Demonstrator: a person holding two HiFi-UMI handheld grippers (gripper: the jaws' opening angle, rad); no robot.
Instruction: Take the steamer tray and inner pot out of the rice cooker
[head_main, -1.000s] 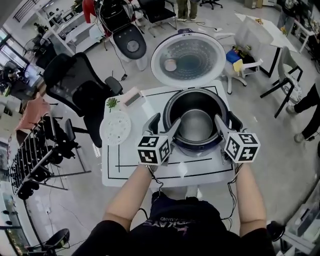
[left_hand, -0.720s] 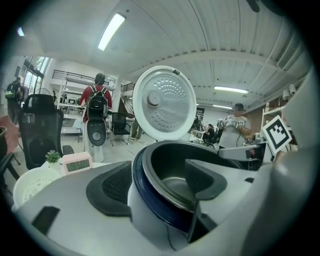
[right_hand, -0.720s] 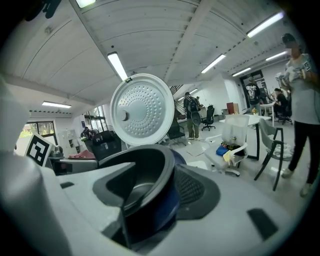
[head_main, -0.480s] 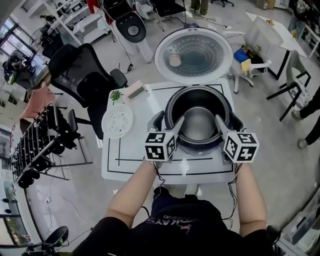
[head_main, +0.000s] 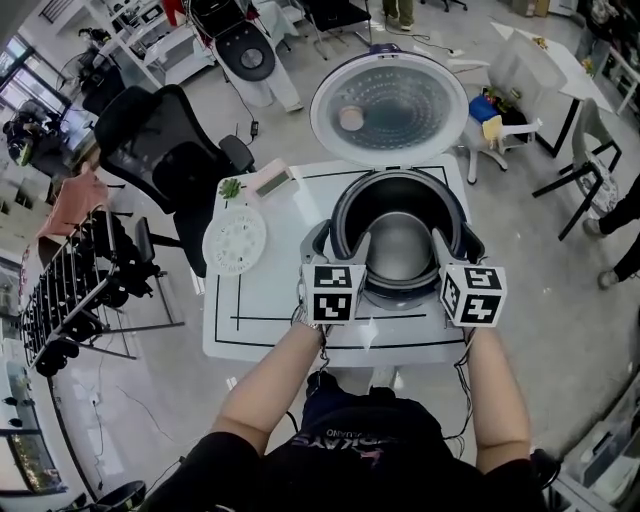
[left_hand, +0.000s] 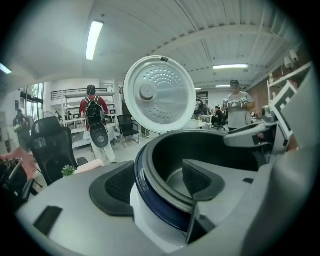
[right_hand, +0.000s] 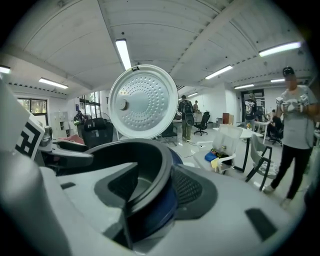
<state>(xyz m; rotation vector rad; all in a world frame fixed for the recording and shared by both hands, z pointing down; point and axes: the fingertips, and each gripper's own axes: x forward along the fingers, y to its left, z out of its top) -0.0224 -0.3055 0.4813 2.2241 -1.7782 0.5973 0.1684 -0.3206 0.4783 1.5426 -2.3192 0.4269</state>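
Inner pot (head_main: 398, 250) rim is sitting unclamped between wide jaws of left gripper (head_main: 338, 240) and right gripper (head_main: 452, 242), which have just been closing.

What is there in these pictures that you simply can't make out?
- Both gripper views: the left gripper and right gripper have just been closing their jaws astride the rice cooker's wall and the inner pot's rim; whether the pads press it is unclear.
- Head view: the marker cubes hide the cooker's front.
- Head view: the pale block near the steamer tray is too small to name.
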